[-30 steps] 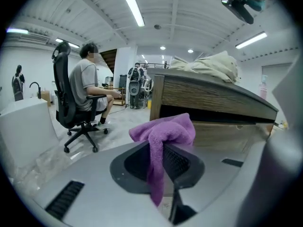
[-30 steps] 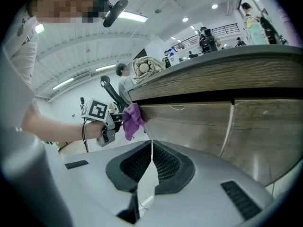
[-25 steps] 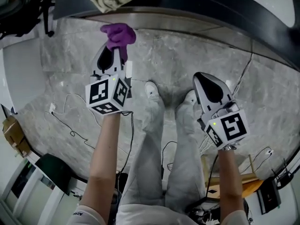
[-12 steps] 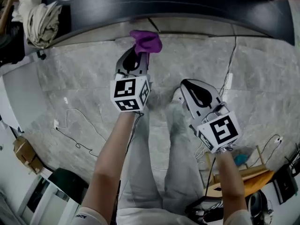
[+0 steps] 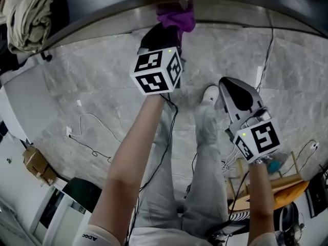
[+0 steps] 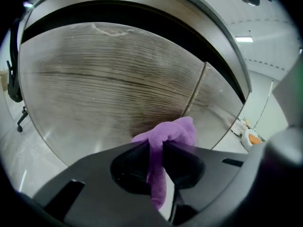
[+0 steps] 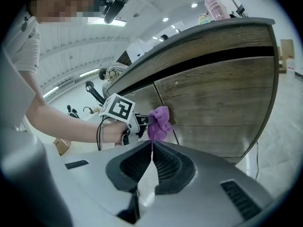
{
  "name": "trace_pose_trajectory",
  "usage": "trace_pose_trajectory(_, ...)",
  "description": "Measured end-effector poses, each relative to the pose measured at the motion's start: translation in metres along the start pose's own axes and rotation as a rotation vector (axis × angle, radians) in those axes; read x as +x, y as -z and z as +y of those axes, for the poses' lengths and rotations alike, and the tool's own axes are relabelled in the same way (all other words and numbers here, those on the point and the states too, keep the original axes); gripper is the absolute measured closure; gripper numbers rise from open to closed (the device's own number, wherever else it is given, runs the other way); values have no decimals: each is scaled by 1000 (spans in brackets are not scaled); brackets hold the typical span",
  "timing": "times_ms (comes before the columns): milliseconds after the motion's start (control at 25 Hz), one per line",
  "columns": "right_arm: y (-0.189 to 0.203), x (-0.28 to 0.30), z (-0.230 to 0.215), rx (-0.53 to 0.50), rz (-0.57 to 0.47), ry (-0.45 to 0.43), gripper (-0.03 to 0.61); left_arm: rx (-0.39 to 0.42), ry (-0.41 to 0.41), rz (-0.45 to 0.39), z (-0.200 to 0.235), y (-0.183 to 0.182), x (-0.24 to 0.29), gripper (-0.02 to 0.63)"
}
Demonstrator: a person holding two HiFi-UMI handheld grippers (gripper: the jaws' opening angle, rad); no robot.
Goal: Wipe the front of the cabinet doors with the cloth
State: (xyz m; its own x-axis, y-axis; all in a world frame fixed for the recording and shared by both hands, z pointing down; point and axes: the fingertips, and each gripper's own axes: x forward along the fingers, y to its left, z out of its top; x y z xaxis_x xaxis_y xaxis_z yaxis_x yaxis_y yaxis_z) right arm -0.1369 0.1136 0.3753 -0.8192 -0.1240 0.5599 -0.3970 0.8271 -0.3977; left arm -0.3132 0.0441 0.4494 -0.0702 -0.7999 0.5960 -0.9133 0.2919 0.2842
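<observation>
Cloth, purple and bunched, is clamped between the jaws of the left gripper. One lobe is pushed out ahead of the tips and a tail hangs back through the gap. It is held at the wooden door, just left of the seam between two doors, in the lower middle of the left gripper view. The right gripper is clenched on nothing, its jaws meeting in a thin line. It is held well apart from the cabinet, at the lower right of the head view.

Only a narrow fold of the cloth is pinched, so it could be dragged out of the jaws if it were pressed hard along the grained wood. If the lobe were flattened or pushed aside, the door could be scraped by the hard tips. Loose cables lie on the floor near the feet and could be caught during a sideways step.

Whether the cloth actually touches the door cannot be told from any view. In the head view the door front is reduced to a dark edge along the top, and the upper end of the cloth is cut off there.
</observation>
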Motion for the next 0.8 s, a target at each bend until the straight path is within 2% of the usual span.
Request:
trace_pose_trajectory(200,-6,28,30,3,-5,21,549,-48,-15,7,51,-1,-15,555)
trace_pose_trajectory(520,-16,66,65,8,-8,31,549,20,-32,36,135,-7,-42,555)
trace_pose_trajectory(640,-21,86,83,1,-3,20,549,15,-35,52,169,-8,-51,555)
trace_pose_trajectory(800,-22,104,102,-9,-8,-13,549,63,-68,65,207,-9,-64,555)
